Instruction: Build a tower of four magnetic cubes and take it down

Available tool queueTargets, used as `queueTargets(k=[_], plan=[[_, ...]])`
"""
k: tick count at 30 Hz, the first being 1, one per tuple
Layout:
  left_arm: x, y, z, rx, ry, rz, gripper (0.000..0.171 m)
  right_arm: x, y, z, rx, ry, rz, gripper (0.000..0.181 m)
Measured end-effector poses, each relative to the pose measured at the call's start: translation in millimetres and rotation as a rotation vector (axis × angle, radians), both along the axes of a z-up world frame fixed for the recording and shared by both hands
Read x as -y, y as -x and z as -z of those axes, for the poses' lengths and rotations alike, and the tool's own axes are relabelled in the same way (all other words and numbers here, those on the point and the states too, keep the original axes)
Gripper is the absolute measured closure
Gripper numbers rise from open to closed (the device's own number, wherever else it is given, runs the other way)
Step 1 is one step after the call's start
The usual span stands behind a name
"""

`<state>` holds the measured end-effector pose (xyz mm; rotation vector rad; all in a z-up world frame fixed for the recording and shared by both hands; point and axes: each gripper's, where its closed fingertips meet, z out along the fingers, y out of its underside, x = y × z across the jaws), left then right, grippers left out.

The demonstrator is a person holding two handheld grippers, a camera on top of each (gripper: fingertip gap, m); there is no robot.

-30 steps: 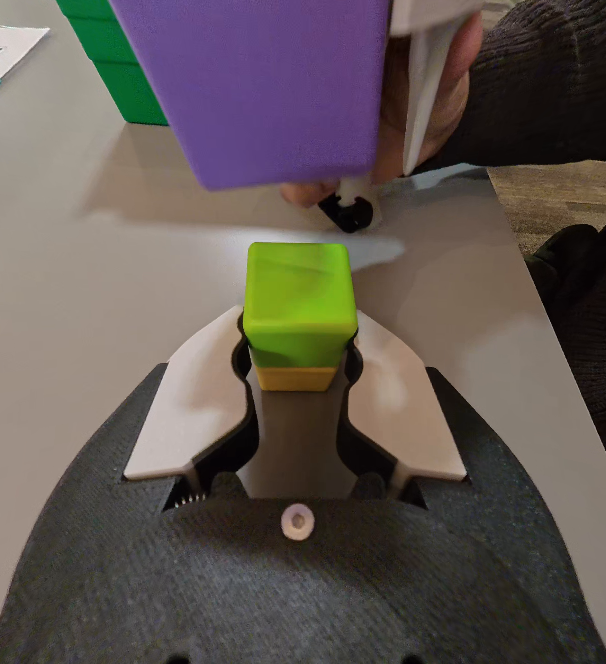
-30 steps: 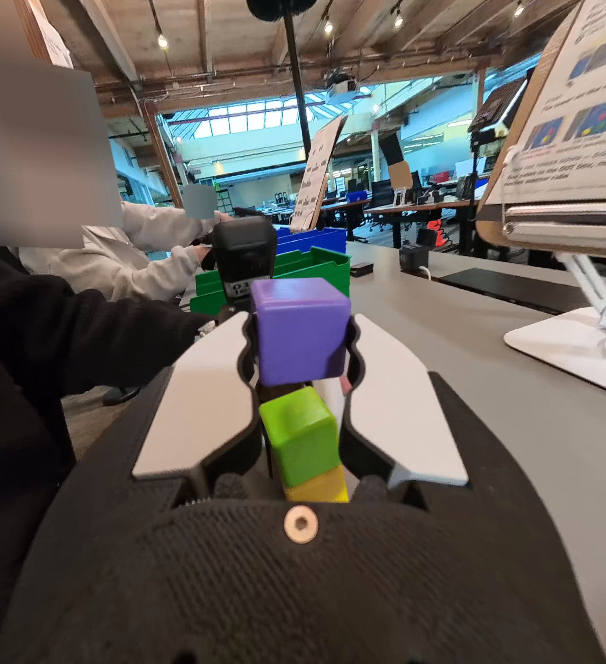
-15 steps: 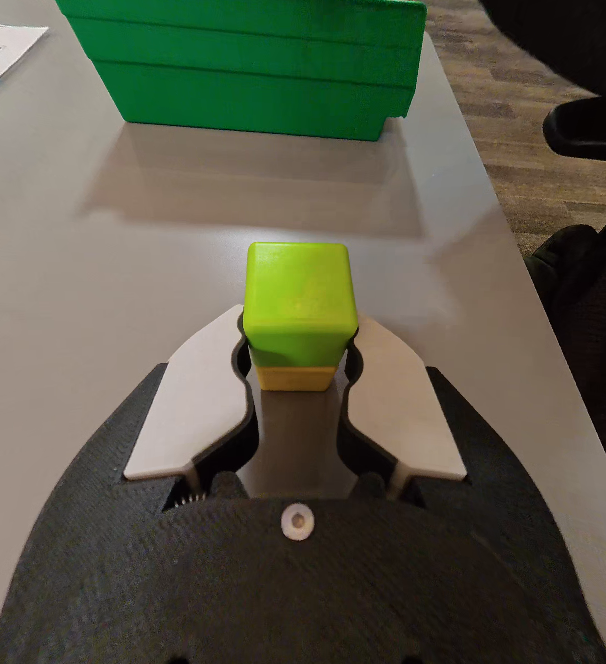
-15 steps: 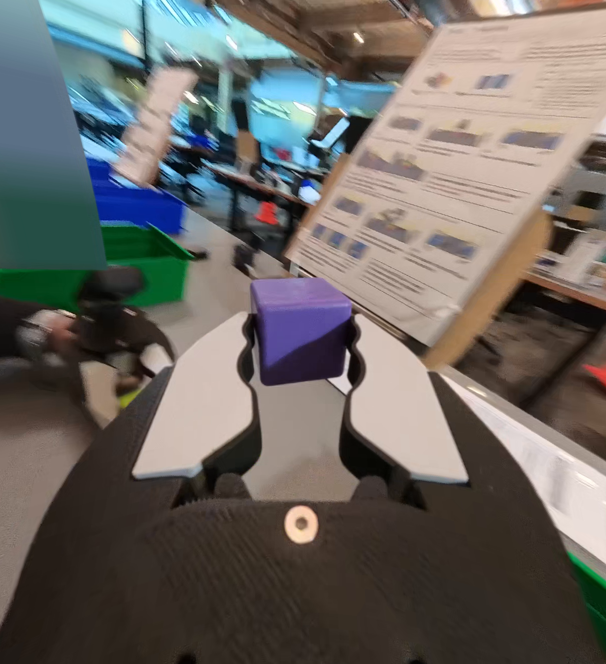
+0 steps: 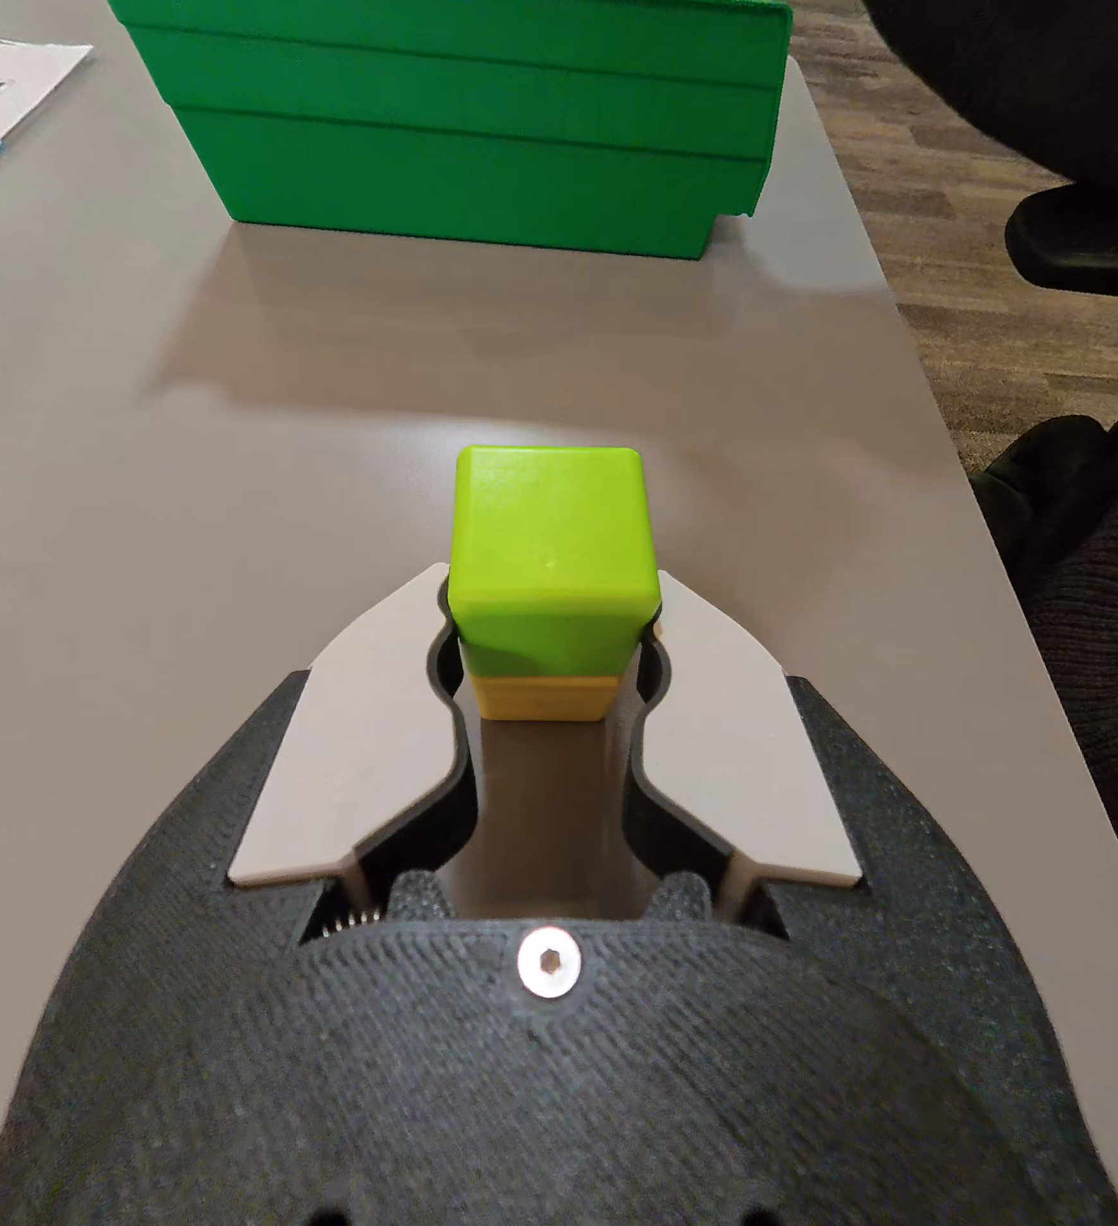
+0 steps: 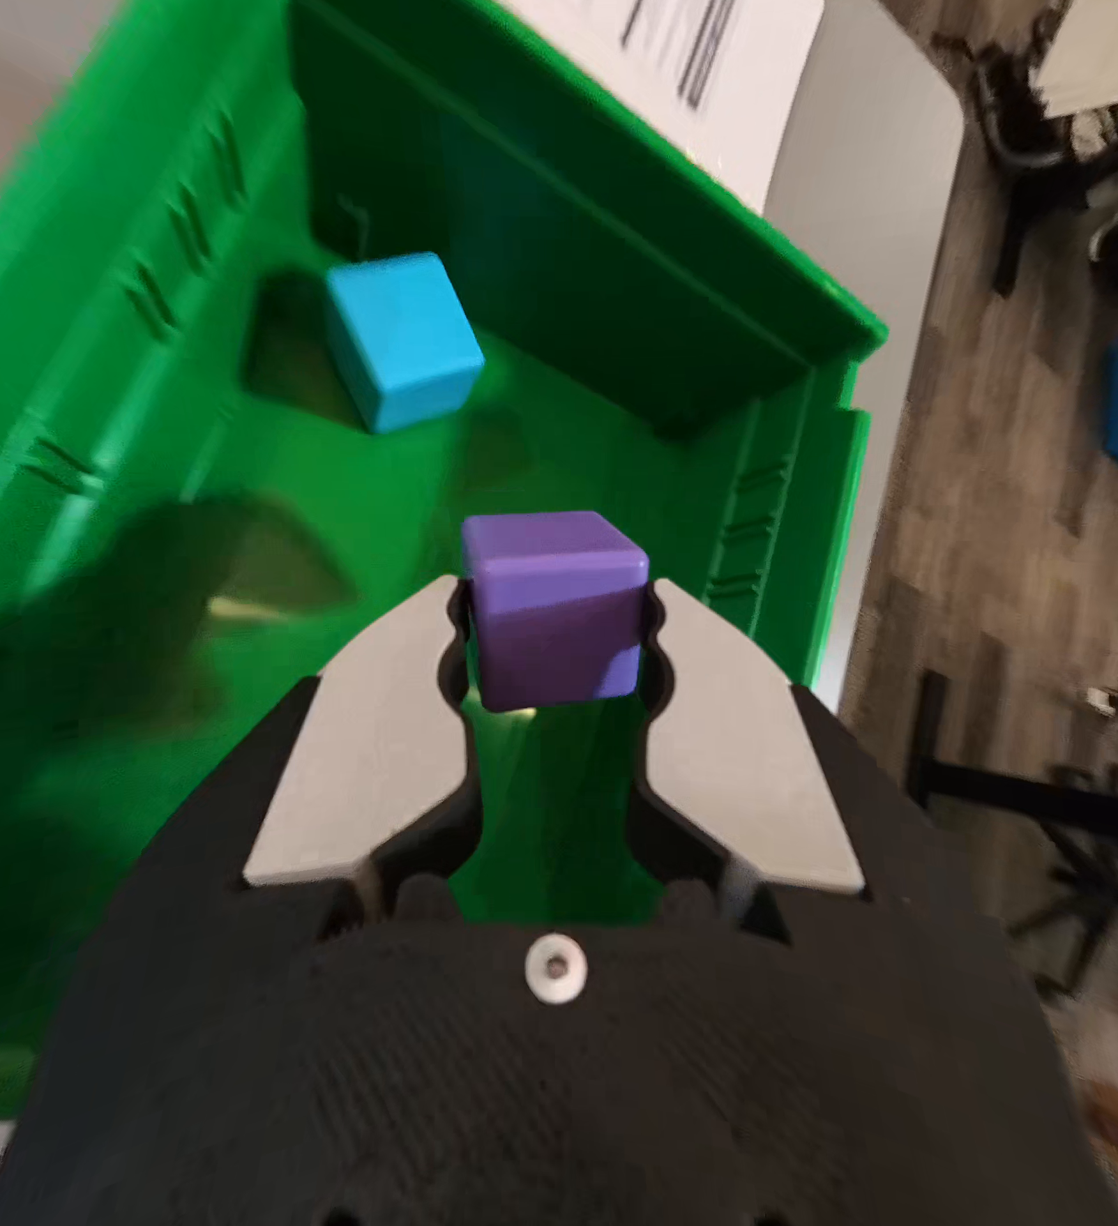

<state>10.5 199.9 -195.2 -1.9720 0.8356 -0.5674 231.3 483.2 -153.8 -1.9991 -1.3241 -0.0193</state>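
- Gripping a purple cube (image 6: 553, 617), the right gripper (image 6: 553, 637) hangs over the open green bin (image 6: 609, 219); jaws are closed to the cube's width, fingertips pressing its two opposite side faces, cube clear of the bin floor.
- Purple cube looks like rigid moulded plastic, smooth with rounded edges, probably light. My read: stiff, not fragile, a bit slick, so flat opposite faces at mid-height are the sensible hold, as now.
- Blue cube (image 6: 407, 341) lies loose on the bin floor toward the far wall, well apart from the purple one.
- White paper sheet (image 6: 708, 73) sits on the desk just past the bin's far wall; view is motion-blurred.
- Left gripper (image 5: 551, 637) sits low on the desk (image 5: 145, 464) near its right edge, jaws closed in around a two-cube stack: lime-green cube (image 5: 551, 550) on top of a yellow cube (image 5: 546, 696).
- Fingertips sit against the green cube's lower sides; contact looks real, though how hard it presses I cannot tell. The yellow cube rests on the desk.
- Stack is upright and aligned. Same hard, smooth plastic by the look of it, so the top cube could slide if nudged sideways.
- Bin stands at the far right corner of the desk, well apart from the stack.
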Motion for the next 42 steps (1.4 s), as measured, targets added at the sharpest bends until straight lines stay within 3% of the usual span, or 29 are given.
queueTargets(k=[8, 25, 33, 42], plan=[[0, 0, 0, -0.003, -0.001, -0.002, 0.120, -11, -10, 42, 0.206, 0.031, 0.048, 0.129], [0, 0, 1, -0.004, 0.001, -0.001, 0.120, -21, -21, 51, 0.263, -0.038, 0.079, 0.133], [0, 0, 1, -0.004, 0.002, -0.001, 0.121, -18, -14, 24, 0.193, -0.093, 0.062, 0.128], [1, 0, 3, 0.001, 0.027, 0.002, 0.119, 39, 75, -47, -0.106, -0.183, -0.180, 0.118]])
